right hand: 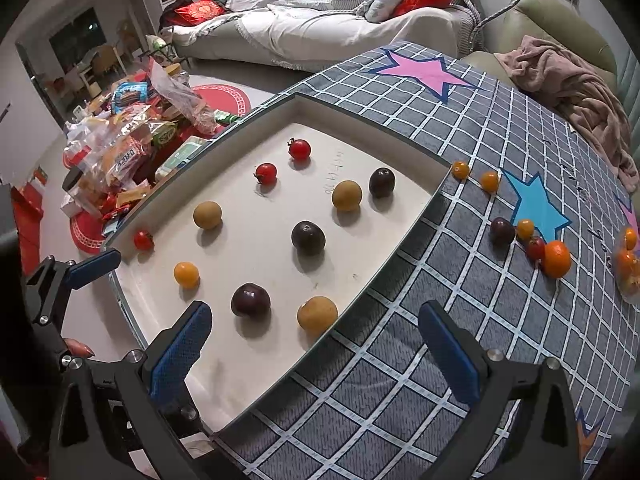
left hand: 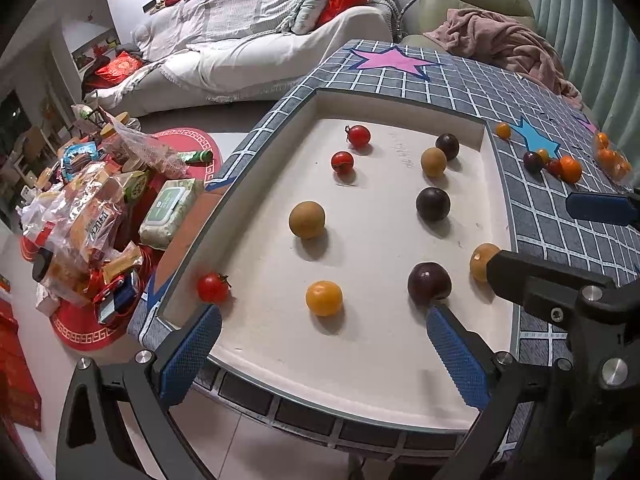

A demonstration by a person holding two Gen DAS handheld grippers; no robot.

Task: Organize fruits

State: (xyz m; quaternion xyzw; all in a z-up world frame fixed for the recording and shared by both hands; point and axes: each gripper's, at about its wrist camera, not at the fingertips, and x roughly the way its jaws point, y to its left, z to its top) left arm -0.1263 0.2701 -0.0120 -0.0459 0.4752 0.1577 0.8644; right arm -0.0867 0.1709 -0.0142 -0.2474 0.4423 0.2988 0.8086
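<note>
A white tray [left hand: 384, 376] [right hand: 248, 364] holds rows of fruit: three red tomatoes [left hand: 342, 161], three brown longans [left hand: 307, 219], three dark plums [left hand: 433, 203] and one orange tomato [left hand: 324, 298] [right hand: 186, 274]. More loose fruit lies on the checked cloth to the right: a dark plum [right hand: 502, 231], small orange tomatoes [right hand: 489, 181] and a tangerine [right hand: 557, 259]. My left gripper [left hand: 324, 344] hovers open over the tray's near edge, holding nothing. My right gripper [right hand: 316, 344] is open and empty above the tray's right corner, just behind a longan [right hand: 317, 314].
The grey checked cloth [right hand: 400, 380] with pink and blue stars covers the table. A bag of oranges [right hand: 628, 264] sits at the far right. Left of the table, a low surface carries a snack pile [left hand: 92, 216] and a wipes pack [left hand: 170, 212]. Behind stands a sofa [left hand: 248, 52].
</note>
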